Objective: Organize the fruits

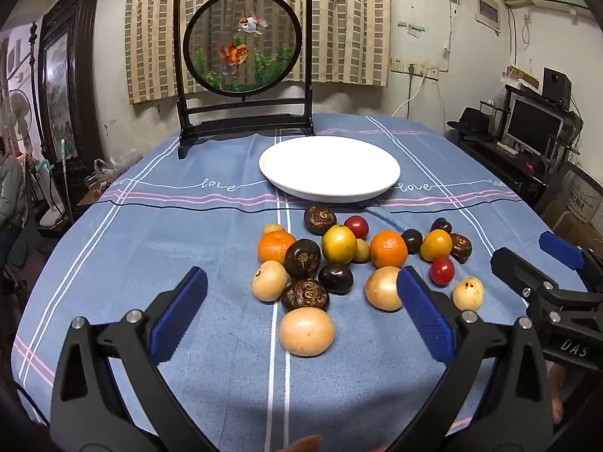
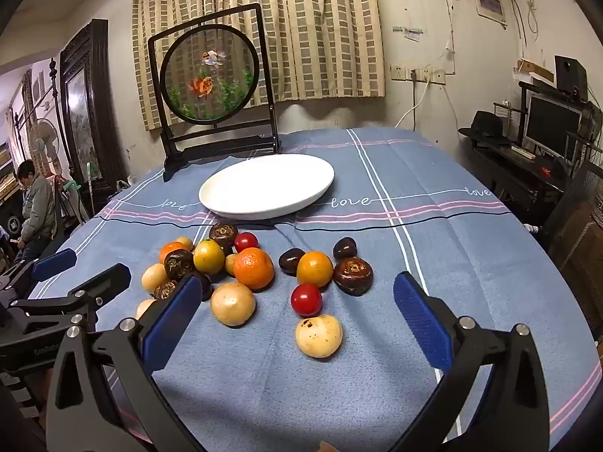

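Fruits lie loose in a cluster on the blue tablecloth (image 1: 150, 263), centre of both views, just below the white plate (image 1: 329, 167). The plate holds nothing yet; judged from that, the sorting has not begun.

Left gripper (image 1: 301, 314): jaws wide apart, nothing between the pads, low in the left wrist frame. Nearest to it, a tan round fruit (image 1: 307, 331) sits just past the jaw line, apart from the pile above.

Right gripper (image 2: 296, 318): jaws also wide apart, holding nothing. A speckled pale fruit (image 2: 319, 336) lies between its fingers in the frame, with a cherry tomato (image 2: 306, 299) just above it.

Other pieces:
- two oranges, one at (image 1: 389, 248)
- a yellow-green fruit (image 1: 338, 243)
- dark knobbly brown ones, one at (image 2: 353, 275)
- small glossy dark ones, one at (image 1: 335, 278)

Handling, as a guess:
- all look small and light, and round enough to roll on the cloth if nudged
- tomato skin looks smooth and thin, so likely slippery and easily squashed; needs a gentle close across its widest part
- oranges look firmer, with a dimpled rind that should grip well
- the isolated fruits are easiest; those touching in the pile risk knocking their neighbours

A framed goldfish screen (image 1: 243, 43) stands behind the plate, upper centre.
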The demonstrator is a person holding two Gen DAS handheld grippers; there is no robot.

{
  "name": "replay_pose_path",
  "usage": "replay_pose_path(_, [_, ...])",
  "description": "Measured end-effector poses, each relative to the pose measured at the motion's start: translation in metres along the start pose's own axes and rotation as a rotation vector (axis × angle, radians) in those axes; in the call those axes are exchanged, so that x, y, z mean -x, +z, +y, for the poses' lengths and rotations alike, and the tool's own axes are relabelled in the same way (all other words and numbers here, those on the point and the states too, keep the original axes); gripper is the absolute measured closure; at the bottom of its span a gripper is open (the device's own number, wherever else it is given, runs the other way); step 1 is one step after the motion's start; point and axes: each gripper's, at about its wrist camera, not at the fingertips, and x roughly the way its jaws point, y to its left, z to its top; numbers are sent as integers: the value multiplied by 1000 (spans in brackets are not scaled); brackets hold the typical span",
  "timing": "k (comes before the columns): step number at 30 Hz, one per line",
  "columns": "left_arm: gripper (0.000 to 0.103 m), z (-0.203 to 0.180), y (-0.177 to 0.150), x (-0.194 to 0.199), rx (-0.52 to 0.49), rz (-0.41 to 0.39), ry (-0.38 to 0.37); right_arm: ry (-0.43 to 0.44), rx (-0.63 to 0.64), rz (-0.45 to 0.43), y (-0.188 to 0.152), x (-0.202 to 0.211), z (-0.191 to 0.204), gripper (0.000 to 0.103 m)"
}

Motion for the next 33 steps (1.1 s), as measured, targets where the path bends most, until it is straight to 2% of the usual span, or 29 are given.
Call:
replay_pose_path(1, [2,6,1,-2,46,15,-26,1,-1,2,0,0,0,1])
replay_pose_path(7, [2,5,4,-5,48,15,-28,-2,1,-1,2,2,0,1])
replay_pose_path(17, [2,-3,-8,-7,43,12,-16,0,0,-2,3,9,3,1])
replay_pose_path(19, [2,6,-3,-3,43,17,-26,1,-3,-4,3,5,0,1])
replay_pose_path(33, [2,7,-4,-5,43,26,-27,3,-3,-5,5,7,0,1])
